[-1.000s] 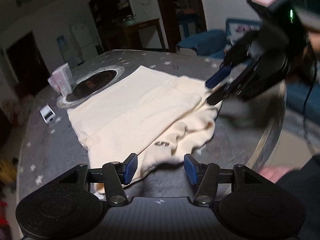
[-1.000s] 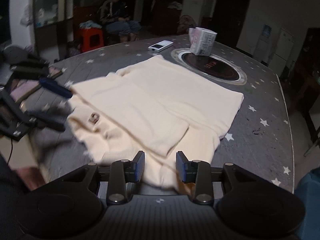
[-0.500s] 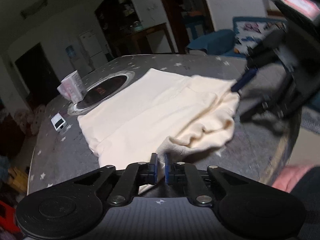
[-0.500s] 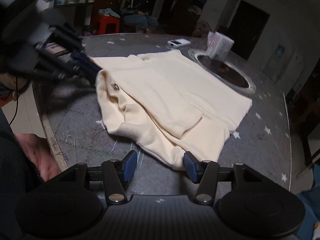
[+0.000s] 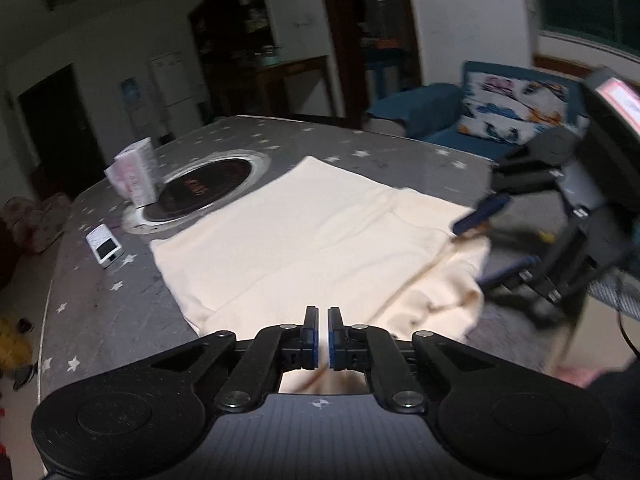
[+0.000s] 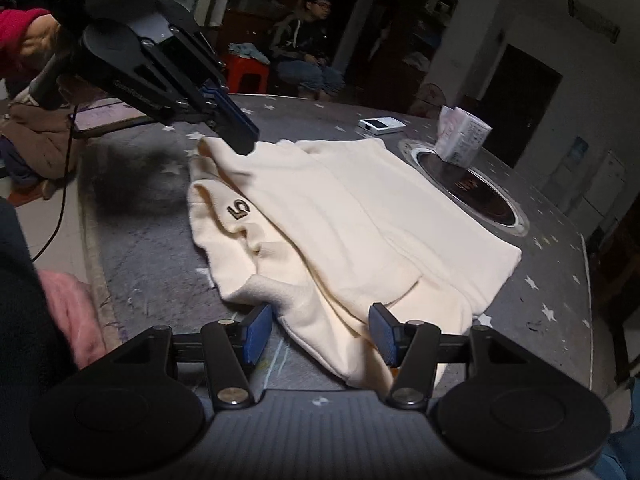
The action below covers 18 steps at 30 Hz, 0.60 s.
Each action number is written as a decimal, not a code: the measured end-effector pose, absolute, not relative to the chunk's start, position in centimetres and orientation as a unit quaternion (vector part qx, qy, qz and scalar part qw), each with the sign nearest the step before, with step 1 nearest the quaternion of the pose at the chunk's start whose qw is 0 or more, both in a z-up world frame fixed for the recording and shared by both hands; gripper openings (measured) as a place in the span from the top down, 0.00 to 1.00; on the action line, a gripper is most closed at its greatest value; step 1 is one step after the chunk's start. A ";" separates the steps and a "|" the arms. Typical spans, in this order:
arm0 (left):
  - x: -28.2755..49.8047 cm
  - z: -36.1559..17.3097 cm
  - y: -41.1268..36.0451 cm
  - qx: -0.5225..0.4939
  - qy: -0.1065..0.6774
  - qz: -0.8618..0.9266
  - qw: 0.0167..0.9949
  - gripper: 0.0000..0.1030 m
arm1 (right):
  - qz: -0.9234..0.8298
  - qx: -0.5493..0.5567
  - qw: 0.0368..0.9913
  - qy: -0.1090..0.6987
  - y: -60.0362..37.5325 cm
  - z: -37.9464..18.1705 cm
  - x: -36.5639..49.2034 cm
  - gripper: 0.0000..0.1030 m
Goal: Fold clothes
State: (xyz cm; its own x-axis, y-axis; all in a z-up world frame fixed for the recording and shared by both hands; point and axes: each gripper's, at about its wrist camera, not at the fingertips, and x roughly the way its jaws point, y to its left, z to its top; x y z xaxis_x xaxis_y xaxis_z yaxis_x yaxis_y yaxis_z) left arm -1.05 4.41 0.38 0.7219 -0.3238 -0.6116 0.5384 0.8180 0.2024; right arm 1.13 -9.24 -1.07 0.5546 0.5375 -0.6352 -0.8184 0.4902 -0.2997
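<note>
A cream-coloured, soft knit garment [image 6: 360, 216] lies partly folded on the round grey desk with white star print [image 6: 560, 280], its near edge bunched toward the desk rim. On a turned-over fold near the left side a dark embroidered mark reading "5" [image 6: 238, 211] is legible; no other writing on the cloth can be made out.

The left tool [image 5: 323, 334] has its blue-padded jaws pressed nearly together, pinching a thin edge of the cream garment at its near corner. In the right wrist view the same tool comes in from the upper left with its tip touching the cloth's far corner.

The right tool [image 6: 318, 334] stands at a middling spread, its blue pads on either side of the garment's near hem without pressing on it.

Further along the desk sits a round black inset hotplate with a metal rim [image 6: 472, 188], bearing printed lettering too blurred to read. A white paper tissue pack with small unreadable print [image 6: 462, 140] stands on its edge, and a small white flat device [image 6: 380, 125] lies close by.
</note>
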 end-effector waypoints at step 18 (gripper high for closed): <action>-3.6 -2.7 1.7 0.260 0.258 -0.301 0.881 0.48 | 0.429 -0.182 0.837 0.287 -9.2 1.1 4.6 0.90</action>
State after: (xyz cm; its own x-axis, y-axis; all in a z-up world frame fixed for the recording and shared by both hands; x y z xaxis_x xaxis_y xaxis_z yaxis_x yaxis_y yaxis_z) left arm -3.63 1.68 -2.66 0.6864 -0.3950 -0.6106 0.6636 0.6837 0.3037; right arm 4.64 -9.19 1.12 0.4683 0.6137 -0.6356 -0.8220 0.5664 -0.0587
